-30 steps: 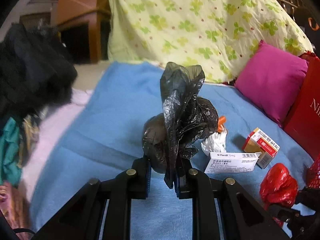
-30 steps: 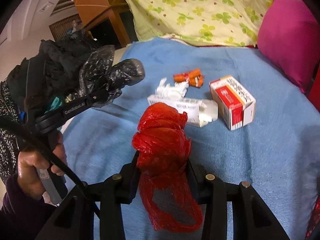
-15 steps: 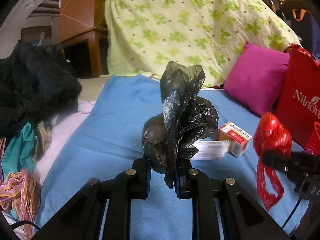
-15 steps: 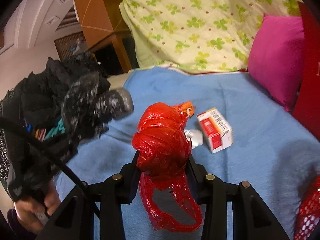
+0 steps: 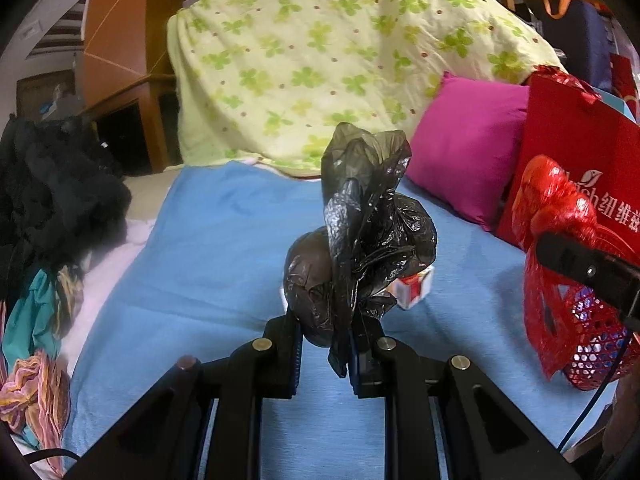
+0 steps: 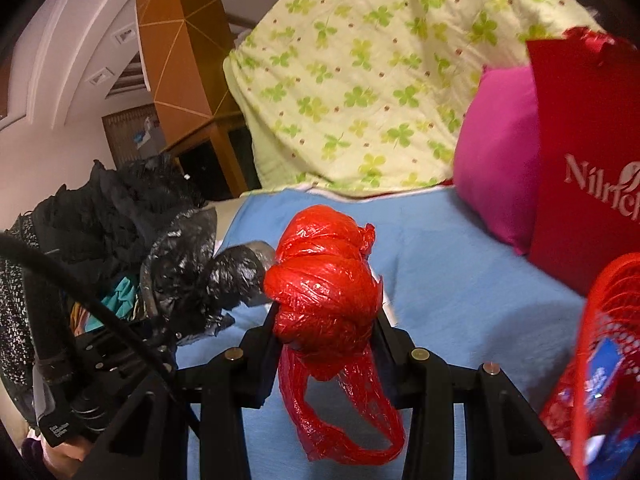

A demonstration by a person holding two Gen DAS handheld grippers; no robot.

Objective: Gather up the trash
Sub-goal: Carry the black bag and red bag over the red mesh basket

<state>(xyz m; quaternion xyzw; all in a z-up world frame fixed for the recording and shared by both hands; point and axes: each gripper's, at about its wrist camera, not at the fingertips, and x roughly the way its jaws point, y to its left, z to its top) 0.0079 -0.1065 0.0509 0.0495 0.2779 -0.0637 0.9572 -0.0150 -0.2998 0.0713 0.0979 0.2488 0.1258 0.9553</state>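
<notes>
Trash in both tongs, as we see it: left gripper (image 5: 324,344) is clamped on a knotted black bag (image 5: 360,240), which stands up between the fingers above the blue blanket (image 5: 208,248). Right gripper (image 6: 324,344) is clamped on a knotted red bag (image 6: 324,284), loose handle loop hanging down toward the camera. From the left wrist we see the red bag (image 5: 548,216) at far right, held just above a red mesh basket (image 5: 596,332); from the right wrist the basket (image 6: 608,344) sits at the right edge, near side, with some blue-and-white stuff inside, can't tell what. Black bag (image 6: 208,276) shows at left in that view. Small red-and-white box (image 5: 416,290) lies on the blanket, partly hidden behind the black bag. Far right we note a pink pillow (image 5: 468,160) and a red paper bag (image 5: 580,152); a clover-print quilt (image 5: 328,48) is heaped at the far end, dark clothes (image 5: 52,192) piled at left.
</notes>
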